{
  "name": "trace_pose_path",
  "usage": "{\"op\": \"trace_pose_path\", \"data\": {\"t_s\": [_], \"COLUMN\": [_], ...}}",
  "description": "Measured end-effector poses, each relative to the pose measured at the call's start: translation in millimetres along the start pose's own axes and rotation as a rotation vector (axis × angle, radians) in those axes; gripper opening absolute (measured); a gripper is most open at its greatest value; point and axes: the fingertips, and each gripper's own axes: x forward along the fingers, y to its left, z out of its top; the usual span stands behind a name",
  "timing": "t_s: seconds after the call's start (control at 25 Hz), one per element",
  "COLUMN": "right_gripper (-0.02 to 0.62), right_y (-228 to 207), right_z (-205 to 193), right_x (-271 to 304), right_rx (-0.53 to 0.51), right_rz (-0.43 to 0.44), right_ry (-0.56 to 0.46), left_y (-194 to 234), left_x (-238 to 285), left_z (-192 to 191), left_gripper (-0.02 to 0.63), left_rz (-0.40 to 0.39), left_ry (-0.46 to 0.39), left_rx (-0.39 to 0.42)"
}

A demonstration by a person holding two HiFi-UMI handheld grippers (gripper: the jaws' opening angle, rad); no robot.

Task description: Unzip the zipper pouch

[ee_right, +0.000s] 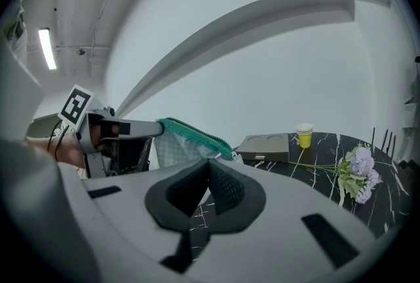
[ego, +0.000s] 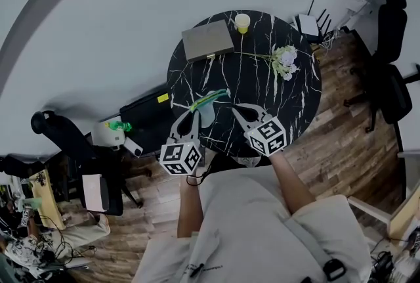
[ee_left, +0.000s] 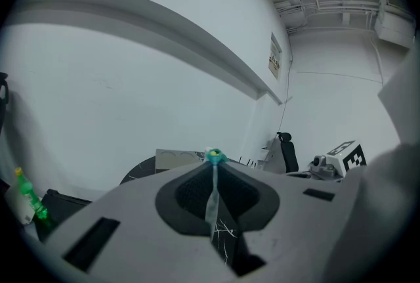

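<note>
The light was cool, flat and rather dim, with a grey-blue cast in all three views. A ceiling strip lamp glowed high to the left of the right gripper, the one bright source seen. Shadows were soft and faint. The wide lenses bent the wall ledge above that claw into an arc, and the corners fell black.

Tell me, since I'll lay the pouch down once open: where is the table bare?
Bare: the table middle, bordered by the grey case, the flowers and their stem, and the pouch; also its right part below the flowers. Crowded: the far rim with case and yellow cup, and the near edge, where left gripper and right gripper meet at the pouch.
</note>
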Motion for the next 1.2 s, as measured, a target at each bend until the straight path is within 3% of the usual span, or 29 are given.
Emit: {"op": "trace_pose_path", "data": {"t_s": [1.2], "right_gripper": [0.005], "right_y": [9], "right_z": [-15], "right_x": [-12], "right_rx": [0.039], "right_rz": [0.073], "right_ry": [0.017], "left_y": [-16], "left_x": [-7], "left_z": [-6], "left_gripper": [0.038], "left_rz": [-0.007], "left_ry": [0.012], "left_rx": [0.001]}}
